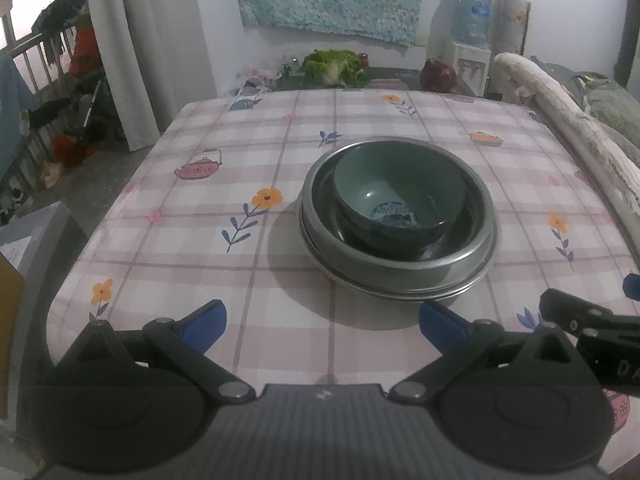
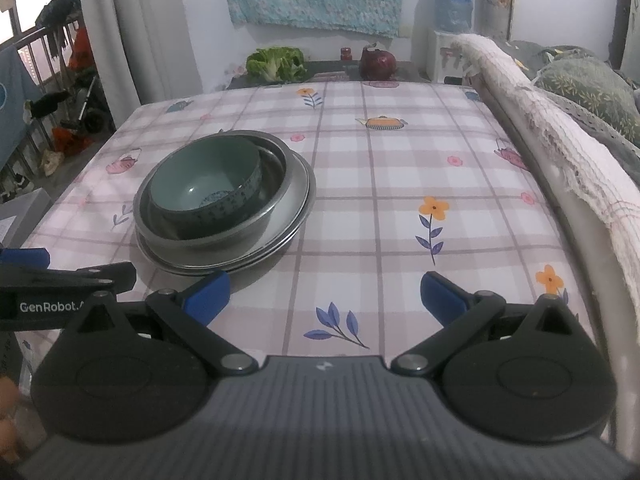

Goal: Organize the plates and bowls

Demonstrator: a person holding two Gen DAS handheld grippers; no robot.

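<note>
The jaws of the left gripper (image 1: 322, 326) were spread wide apart and held nothing. The jaws of the right gripper (image 2: 324, 294) were wide apart too, and they were empty as well. Both grippers hung low over the near edge of the worktop (image 1: 240, 248), side by side. The tip of the right gripper showed at the right edge of the left wrist view.

A little way in front of the left gripper stood a pile of dishes. A green bowl (image 1: 398, 196) with a blue picture at the bottom sat inside a metal bowl (image 1: 320, 216). The metal bowl sat on metal plates (image 1: 400, 294). There seemed to be two plates, but the rims were too thin to be sure. In the right wrist view the pile was ahead and to the left, with the green bowl (image 2: 208, 184) leaning toward the near side of the metal bowl (image 2: 276, 164).

The worktop had a pink checked cloth (image 2: 380, 184) with flowers and teapots on it. Far behind it lay a green cabbage (image 1: 334, 66) and a dark red round thing (image 2: 378, 63). A big water bottle (image 1: 472, 14) stood in the corner.
</note>
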